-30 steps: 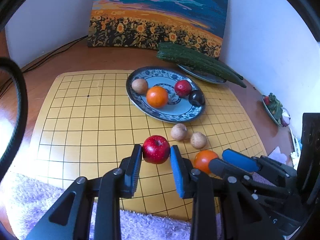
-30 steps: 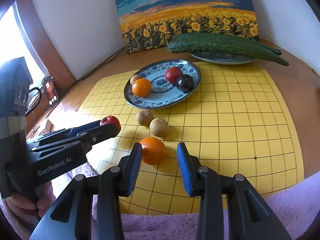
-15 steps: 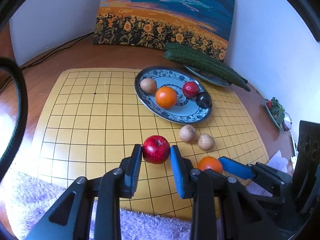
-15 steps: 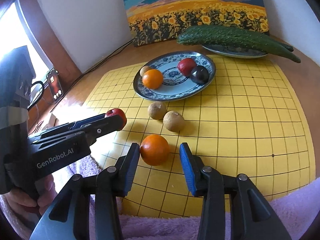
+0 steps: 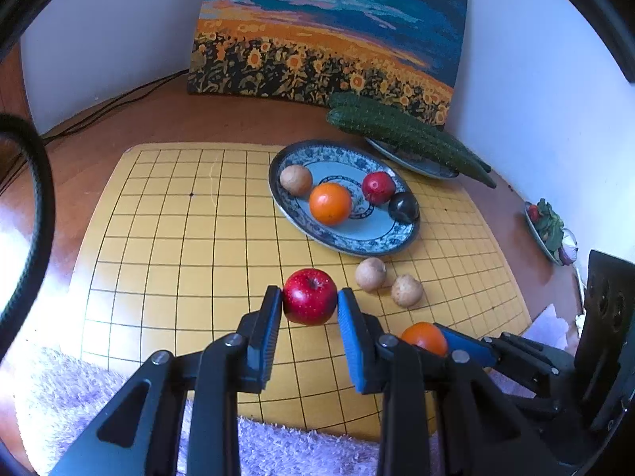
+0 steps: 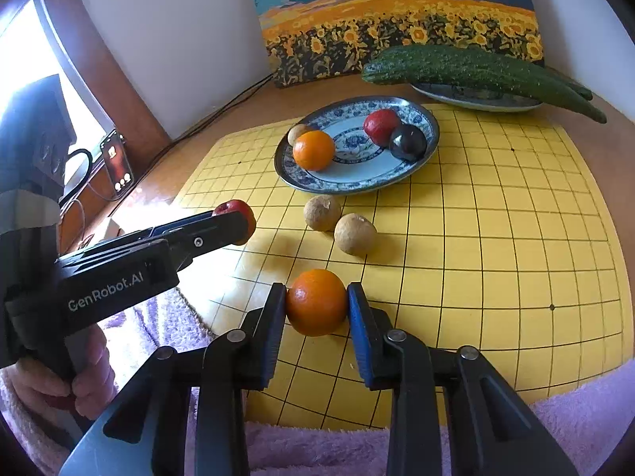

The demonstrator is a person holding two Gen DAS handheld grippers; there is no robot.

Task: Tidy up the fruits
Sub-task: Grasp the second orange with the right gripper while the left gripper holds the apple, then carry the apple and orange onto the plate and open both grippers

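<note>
Left tongs [image 5: 309, 303] clamp a red apple [image 5: 310, 296], both pads touching its sides, above the yellow grid board [image 5: 178, 246]. Right tongs [image 6: 316, 305] grip an orange [image 6: 316, 302] at the board's near edge. Two brown round fruits [image 6: 339, 224] sit loose on the board between tongs and patterned plate [image 6: 357, 174]. Plate holds another orange [image 6: 313, 150], a red fruit [image 6: 380, 125], a dark plum [image 6: 407, 142] and a brown fruit [image 5: 295, 179]. Cucumbers [image 6: 476, 69] on a far plate.

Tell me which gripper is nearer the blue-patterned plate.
Left, narrowly. The left gripper, shut on the red apple, sits just short of the plate. The right gripper, clamping the orange, is behind the two brown fruits, farther back.
</note>
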